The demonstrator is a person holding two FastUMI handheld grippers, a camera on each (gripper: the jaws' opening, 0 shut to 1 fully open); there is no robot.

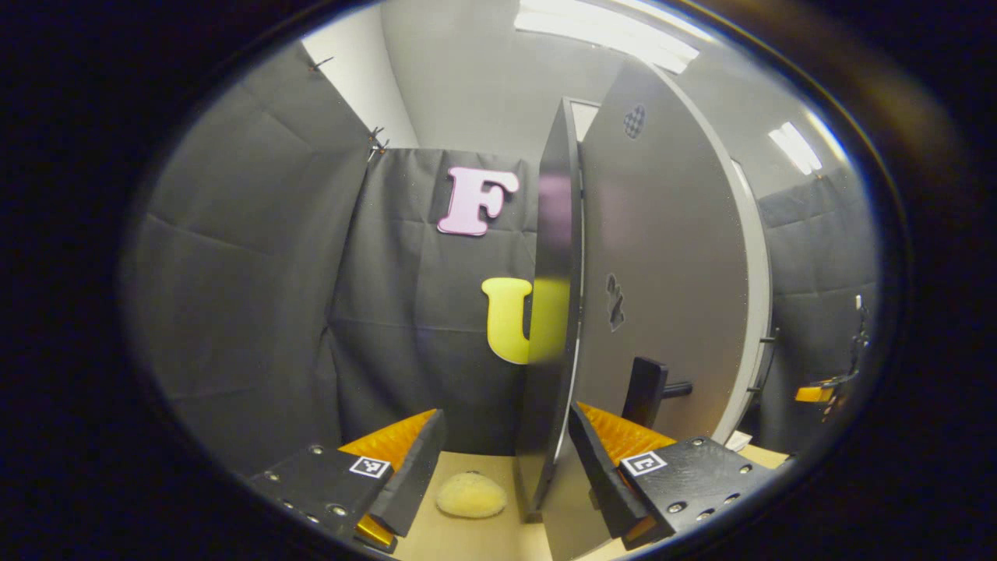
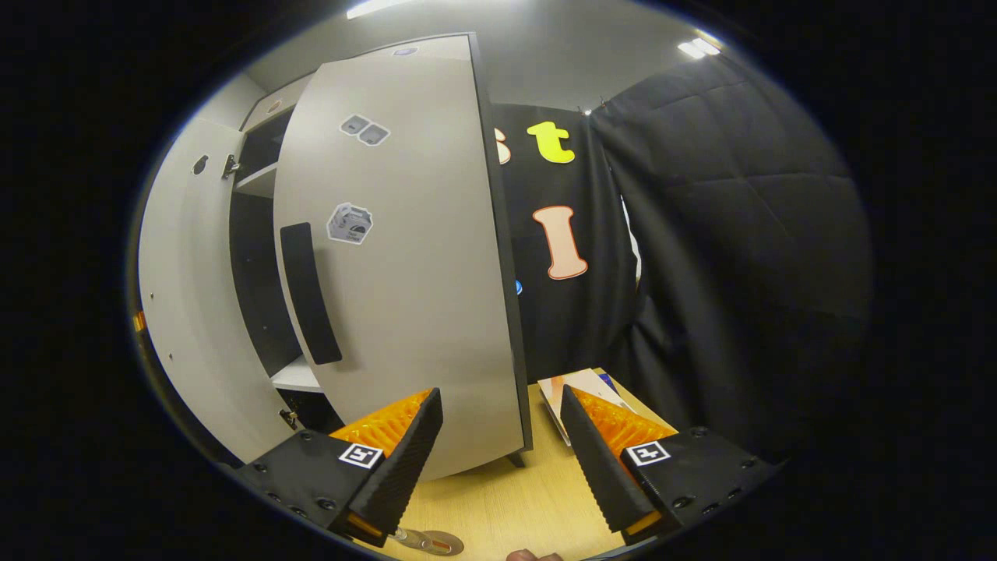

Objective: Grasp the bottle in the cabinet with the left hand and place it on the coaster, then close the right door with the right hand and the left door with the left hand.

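Matt smooth cabinet door [image 2: 405,257]; pale wood-grain tabletop [image 2: 506,506]; creased matt cloth wall [image 1: 249,296].

No words, brands or numbers can be read: the stickers on the right door [image 2: 405,257] at ten o'clock are too small.

A: Left gripper [image 1: 498,475] status?
B: It is pointing level, with its jaws standing wide apart.
A: Right gripper [image 2: 498,460]?
B: It is holding level too, jaws spread, gripping nothing.

Bright ceiling lights [image 1: 607,35], fisheye-warped edges
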